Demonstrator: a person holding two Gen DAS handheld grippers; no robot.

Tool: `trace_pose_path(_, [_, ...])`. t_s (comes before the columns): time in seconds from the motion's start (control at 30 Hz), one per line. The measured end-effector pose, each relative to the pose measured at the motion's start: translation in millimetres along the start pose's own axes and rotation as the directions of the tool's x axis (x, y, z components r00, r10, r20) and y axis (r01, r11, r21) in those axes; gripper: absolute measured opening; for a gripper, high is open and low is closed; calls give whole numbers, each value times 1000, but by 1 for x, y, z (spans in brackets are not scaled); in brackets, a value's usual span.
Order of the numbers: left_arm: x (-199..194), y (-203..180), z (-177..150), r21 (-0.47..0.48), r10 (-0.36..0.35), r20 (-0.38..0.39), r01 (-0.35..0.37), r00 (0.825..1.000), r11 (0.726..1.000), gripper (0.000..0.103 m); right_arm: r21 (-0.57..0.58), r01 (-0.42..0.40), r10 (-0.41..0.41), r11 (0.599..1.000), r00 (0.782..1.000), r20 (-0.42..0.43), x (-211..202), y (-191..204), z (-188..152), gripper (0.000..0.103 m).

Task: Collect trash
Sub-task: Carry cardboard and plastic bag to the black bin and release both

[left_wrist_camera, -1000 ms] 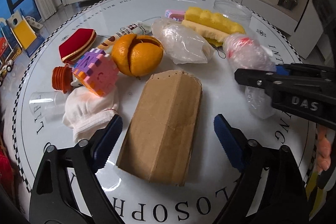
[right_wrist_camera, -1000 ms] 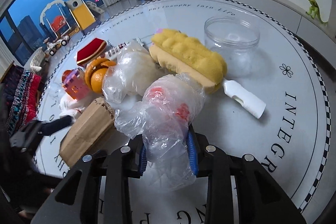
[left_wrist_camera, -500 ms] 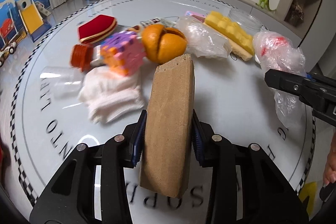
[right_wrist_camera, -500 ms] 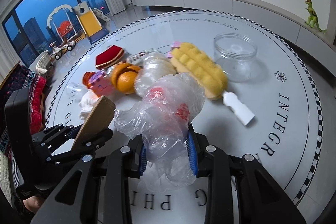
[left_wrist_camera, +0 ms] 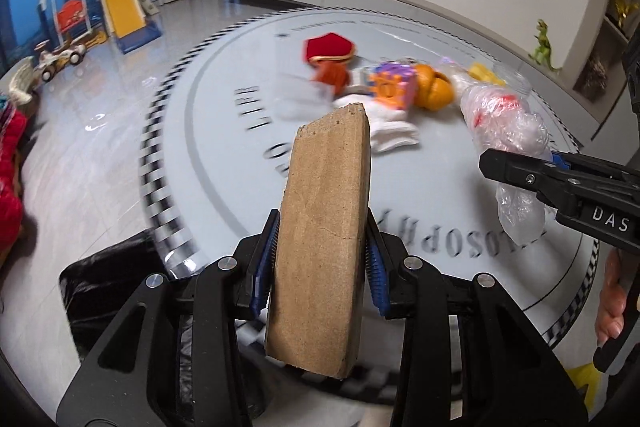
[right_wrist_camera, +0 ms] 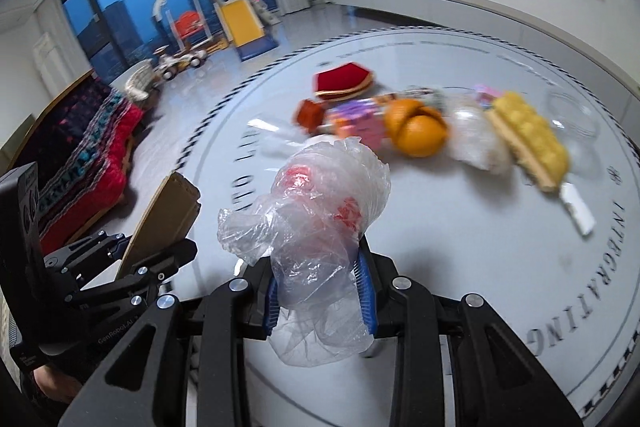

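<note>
Two pieces of trash are in your tongs, both lifted clear of the bench. The carton is flattened brown card with a ragged far end: light and fairly stiff, but it could crease if squeezed harder. Your left tongs have just been closing and now clamp it across its lower half, a sound place to hold. The bag is crumpled clear plastic with red print: nearly weightless, soft and slippery. Your right tongs pinch its bunched lower part, so keep that squeeze. Beyond, on the bench, lie an orange, a sponge and a jar. Below the near left bench edge sits a black bin bag, likely the destination.
</note>
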State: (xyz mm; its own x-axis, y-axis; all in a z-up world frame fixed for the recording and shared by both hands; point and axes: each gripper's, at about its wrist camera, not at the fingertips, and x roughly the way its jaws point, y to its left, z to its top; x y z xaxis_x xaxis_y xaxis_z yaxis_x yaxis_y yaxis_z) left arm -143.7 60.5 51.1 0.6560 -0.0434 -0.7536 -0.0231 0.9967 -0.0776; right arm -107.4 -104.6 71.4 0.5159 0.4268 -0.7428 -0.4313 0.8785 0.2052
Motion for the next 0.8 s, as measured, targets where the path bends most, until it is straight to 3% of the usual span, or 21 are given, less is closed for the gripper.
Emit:
trace_pose_path(0.3, [-35,93,-50,-165,172,-22,-173,985,971,39,-197,-185,170,963,981,-91,33,118,-7,33])
trace_pose_path(0.67, [-56,177,-102,-354,321,-111,-339,941,872,39,-342,-381,318,859,921,-227,73,235,-17,35])
trace_pose_path(0.7, [-59,182,-106,-367,332,-117,-351,936,861,41,-340,-402,334,850,911,-244,78,242,-17,38])
trace_pose_path(0.73, [-61,188,-111,-378,343,-125,-365,931,851,56,-337,-427,350,839,898,-267,83,250,-17,43])
trace_pose_path(0.77, [-62,193,-115,-388,366,-134,-389,921,836,68,-333,-436,350,836,891,-290,89,257,-17,59])
trace_pose_path(0.8, [-65,197,-118,-397,400,-136,-420,906,816,90,-328,-438,351,837,889,-294,93,261,-17,63])
